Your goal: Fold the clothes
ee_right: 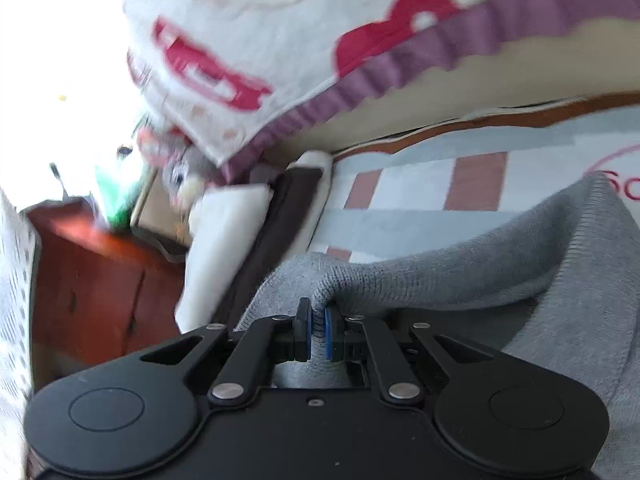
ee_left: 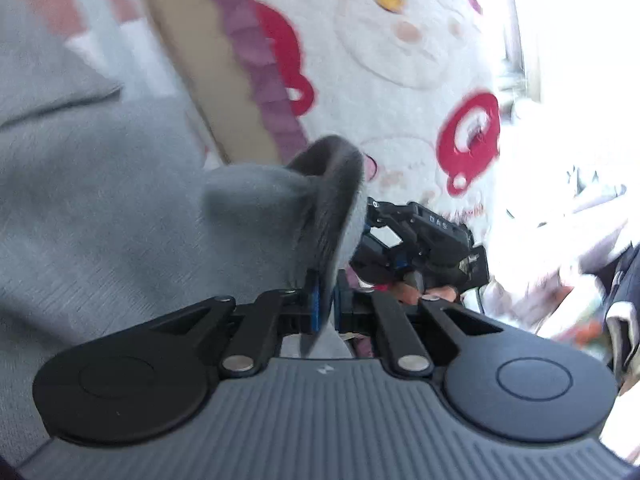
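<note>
A grey knit garment fills the left half of the left wrist view. A fold of it stands up between the blue pads of my left gripper, which is shut on it. Just beyond that fold the right gripper shows as a black body with fingers of a hand under it. In the right wrist view the same grey garment bunches up from the lower right. My right gripper is shut on a pinched ridge of its edge.
A white blanket with red shapes and a purple frilled edge lies behind. Under the garment is a checked sheet. A reddish wooden cabinet with clutter on top stands at the left of the right wrist view.
</note>
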Action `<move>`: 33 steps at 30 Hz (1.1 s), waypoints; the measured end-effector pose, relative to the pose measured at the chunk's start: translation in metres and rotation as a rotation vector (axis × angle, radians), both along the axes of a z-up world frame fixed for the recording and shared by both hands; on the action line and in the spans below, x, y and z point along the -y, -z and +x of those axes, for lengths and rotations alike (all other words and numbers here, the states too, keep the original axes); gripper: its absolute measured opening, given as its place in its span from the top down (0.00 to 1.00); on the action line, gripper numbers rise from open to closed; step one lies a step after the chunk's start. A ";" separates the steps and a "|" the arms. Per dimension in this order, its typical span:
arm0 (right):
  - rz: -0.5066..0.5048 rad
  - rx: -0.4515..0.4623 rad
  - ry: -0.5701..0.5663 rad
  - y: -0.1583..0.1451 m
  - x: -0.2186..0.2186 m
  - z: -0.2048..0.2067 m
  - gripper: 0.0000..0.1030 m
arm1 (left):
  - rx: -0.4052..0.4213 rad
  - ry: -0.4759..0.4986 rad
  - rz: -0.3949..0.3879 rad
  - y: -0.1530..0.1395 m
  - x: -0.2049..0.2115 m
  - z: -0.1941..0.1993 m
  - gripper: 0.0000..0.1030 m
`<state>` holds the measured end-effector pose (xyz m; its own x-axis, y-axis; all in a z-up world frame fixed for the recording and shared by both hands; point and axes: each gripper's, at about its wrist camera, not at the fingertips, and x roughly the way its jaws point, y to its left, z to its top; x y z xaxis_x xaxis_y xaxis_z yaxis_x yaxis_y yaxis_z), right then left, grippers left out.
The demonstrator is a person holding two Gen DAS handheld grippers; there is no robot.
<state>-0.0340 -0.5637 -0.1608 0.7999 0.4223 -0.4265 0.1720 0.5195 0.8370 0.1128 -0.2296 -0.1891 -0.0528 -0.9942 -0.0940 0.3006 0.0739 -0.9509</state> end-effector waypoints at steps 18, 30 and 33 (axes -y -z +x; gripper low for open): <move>-0.039 0.019 0.058 0.015 0.025 0.032 0.87 | 0.489 -0.033 0.548 -0.036 0.032 -0.035 0.61; -0.595 -0.289 0.151 0.003 0.088 -0.067 0.66 | 0.789 -0.171 0.882 -0.064 0.029 0.009 0.47; -0.672 -0.358 0.145 0.010 0.106 -0.089 0.66 | 0.741 -0.125 0.859 -0.058 0.031 0.040 0.47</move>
<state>-0.1229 -0.6701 -0.1705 0.5928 -0.1168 -0.7969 0.4772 0.8479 0.2307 0.1523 -0.2603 -0.1307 0.3941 -0.5803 -0.7127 0.7116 0.6834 -0.1630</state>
